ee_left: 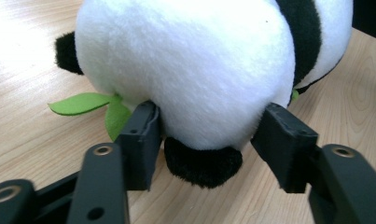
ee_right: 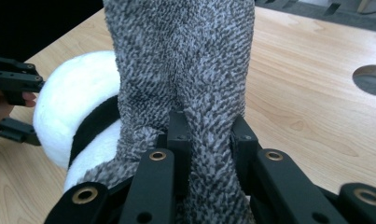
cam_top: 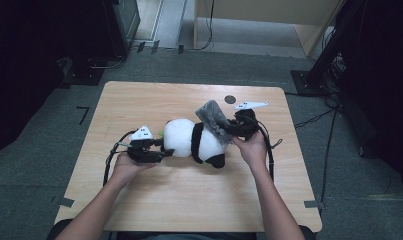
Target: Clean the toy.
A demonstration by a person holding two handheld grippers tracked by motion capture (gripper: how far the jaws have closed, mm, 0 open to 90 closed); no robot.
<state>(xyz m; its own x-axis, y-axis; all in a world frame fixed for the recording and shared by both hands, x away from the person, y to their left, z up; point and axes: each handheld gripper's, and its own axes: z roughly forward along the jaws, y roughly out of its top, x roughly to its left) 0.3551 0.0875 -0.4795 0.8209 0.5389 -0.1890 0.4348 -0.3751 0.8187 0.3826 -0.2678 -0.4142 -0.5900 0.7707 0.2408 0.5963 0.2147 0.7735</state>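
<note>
A: What are the two grippers handling?

B: A soft black-and-white plush panda toy [cam_top: 196, 141] lying on its side in the middle of the light wooden bench [cam_top: 139, 100], with a grey fuzzy knitted cloth [cam_top: 212, 116] draped over the end nearer the right hand.

A: And the grips?

B: The right gripper [ee_right: 206, 135] is clenched on a fold of the grey cloth. The left gripper [ee_left: 206, 133] stands released, its jaws either side of the panda's white rump, barely touching the fur.

A: How will it handle?

B: Light, squashy, not fragile, I'd judge. The fur gives under pressure, so a pinch on the rounded body may slip; a limb or the narrow waist holds better. The cloth is limp and stretchy, so take a gathered fold.
</note>
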